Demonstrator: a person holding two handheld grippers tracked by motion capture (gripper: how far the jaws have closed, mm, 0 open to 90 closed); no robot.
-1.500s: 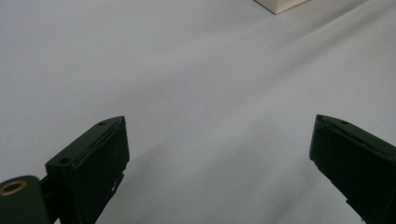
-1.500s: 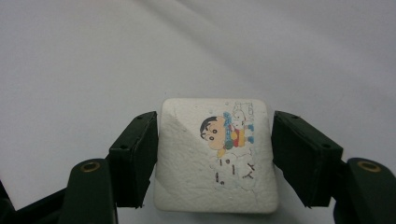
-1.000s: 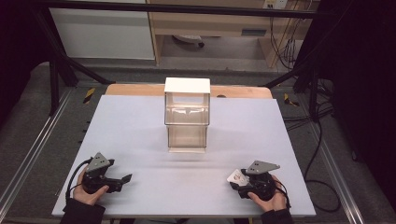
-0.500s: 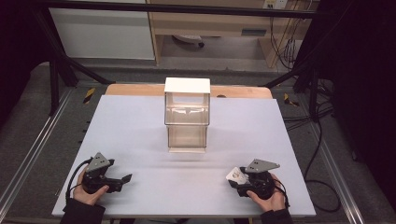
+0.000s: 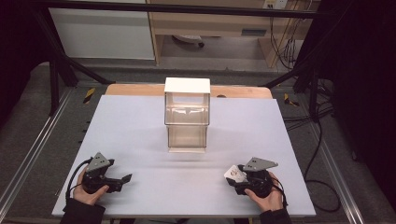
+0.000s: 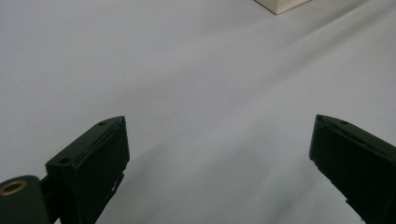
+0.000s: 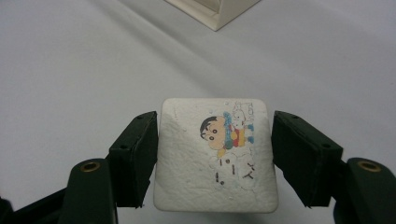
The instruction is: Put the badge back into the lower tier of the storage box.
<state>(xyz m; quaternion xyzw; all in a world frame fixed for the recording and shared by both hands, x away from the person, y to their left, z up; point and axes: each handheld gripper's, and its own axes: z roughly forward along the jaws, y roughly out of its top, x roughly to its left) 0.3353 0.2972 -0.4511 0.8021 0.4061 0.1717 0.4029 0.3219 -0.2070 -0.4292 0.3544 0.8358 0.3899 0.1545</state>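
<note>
White square cartoon-printed packet (image 7: 217,156) lies flat, clamped at both sides.

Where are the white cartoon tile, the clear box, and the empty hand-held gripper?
white cartoon tile (image 7: 217,158), right gripper view, its printed face.
clear box (image 5: 187,119), high view, its front wall.
left hand-held gripper (image 5: 125,178), high view, between its open jaw tips.

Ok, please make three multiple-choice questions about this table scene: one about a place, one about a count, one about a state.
1. Where does the clear box stand?
A. middle of the table, towards the far edge
B. near left corner
C. beside the right gripper

2. How many grippers are on the table?
A. one
B. two
C. three

3. The right gripper is:
A. open, holding nothing
B. shut on the white tile
C. inside the box

Answers: A, the high view shows it there; B, one in each hand; B, both jaws press the tile's sides.
</note>
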